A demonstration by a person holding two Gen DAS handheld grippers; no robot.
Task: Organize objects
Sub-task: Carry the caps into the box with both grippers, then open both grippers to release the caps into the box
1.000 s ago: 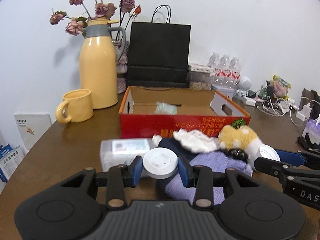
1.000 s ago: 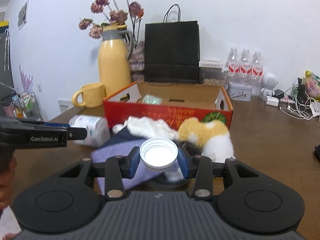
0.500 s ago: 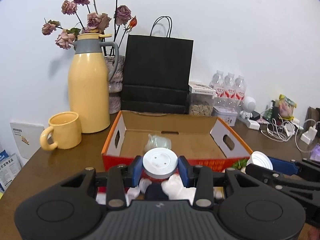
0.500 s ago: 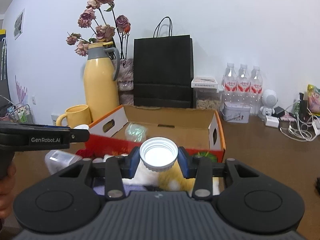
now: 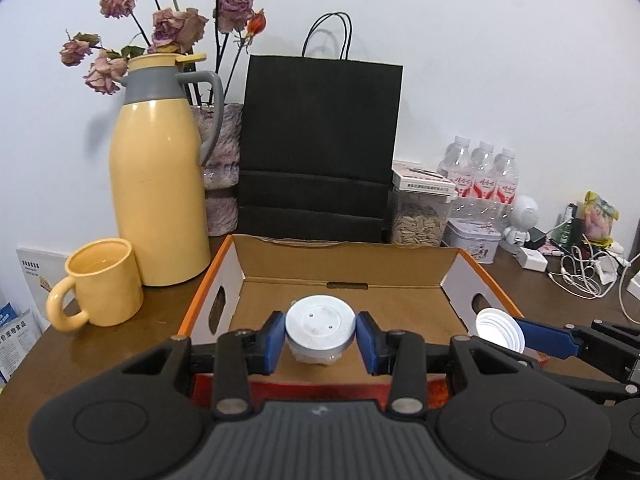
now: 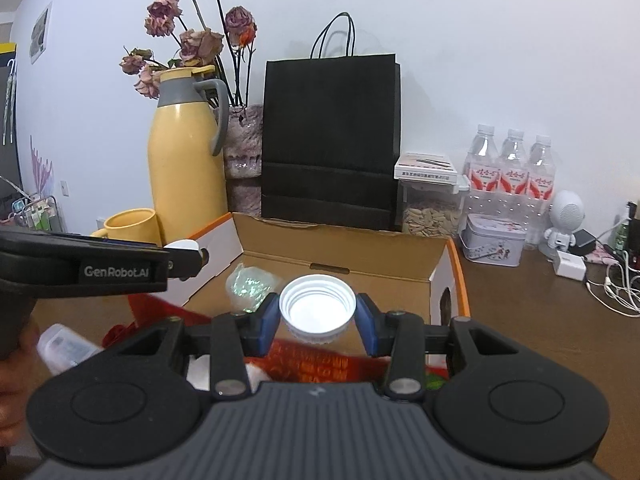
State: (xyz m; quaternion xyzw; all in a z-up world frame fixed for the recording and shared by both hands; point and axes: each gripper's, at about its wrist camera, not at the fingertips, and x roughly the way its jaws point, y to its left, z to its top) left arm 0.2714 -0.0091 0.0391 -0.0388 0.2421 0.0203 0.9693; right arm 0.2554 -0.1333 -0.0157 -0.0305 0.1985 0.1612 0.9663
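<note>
My left gripper (image 5: 321,338) is shut on a white round jar (image 5: 320,331), bottom towards the camera, held over the front wall of the open red cardboard box (image 5: 344,276). My right gripper (image 6: 318,314) is shut on a white screw lid (image 6: 317,307), open side towards the camera, also over the box's (image 6: 340,252) front. The lid shows at the right in the left wrist view (image 5: 498,329). A clear crumpled wrapper (image 6: 250,282) lies inside the box at its left. The left gripper's side shows in the right wrist view (image 6: 176,258).
Behind the box stand a yellow thermos (image 5: 158,176), a yellow mug (image 5: 102,282), a black paper bag (image 5: 318,148), a seed jar (image 5: 420,212), a tin (image 5: 472,238) and water bottles (image 5: 482,178). Cables and chargers (image 5: 580,268) lie right. A plastic pack (image 6: 64,346) lies front left.
Both grippers have risen and moved forward with their loads, from above the pile of cloth and plush in front of the box to over the box's front wall.
</note>
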